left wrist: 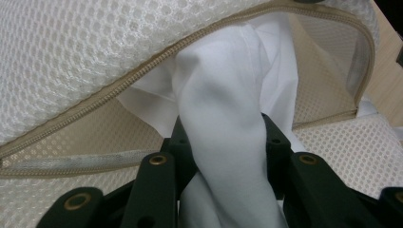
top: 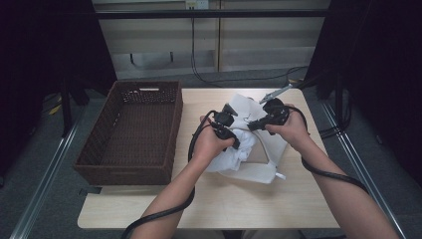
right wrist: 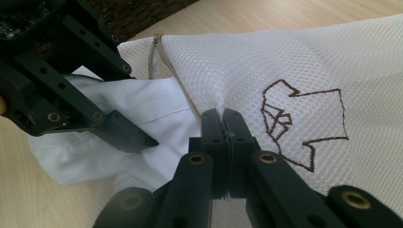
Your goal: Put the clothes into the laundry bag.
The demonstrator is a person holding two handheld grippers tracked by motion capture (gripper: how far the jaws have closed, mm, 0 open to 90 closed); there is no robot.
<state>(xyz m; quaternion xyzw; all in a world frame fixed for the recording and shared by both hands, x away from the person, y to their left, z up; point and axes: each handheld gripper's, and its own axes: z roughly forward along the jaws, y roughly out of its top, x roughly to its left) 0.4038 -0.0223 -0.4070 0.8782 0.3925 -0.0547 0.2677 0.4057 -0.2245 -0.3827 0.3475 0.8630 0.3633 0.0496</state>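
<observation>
A white mesh laundry bag (top: 256, 172) with a beige zipper (left wrist: 142, 78) lies in the middle of the wooden table (top: 224, 204). A brown shirt outline (right wrist: 304, 123) is stitched on its top. My right gripper (top: 250, 126) (right wrist: 221, 115) is shut on the bag's upper flap (right wrist: 285, 61) beside the zipper and holds the mouth raised. My left gripper (top: 235, 143) (left wrist: 222, 122) is shut on a bunched white garment (left wrist: 223, 95) at the bag's mouth. Part of the garment is inside the opening, and the rest (right wrist: 90, 156) lies outside on the table.
An empty brown wicker basket (top: 124, 174) stands on the table's left side, close to the left hand. A silvery metal piece (top: 276, 93) lies at the table's far right corner. Cables trail across the floor behind the table.
</observation>
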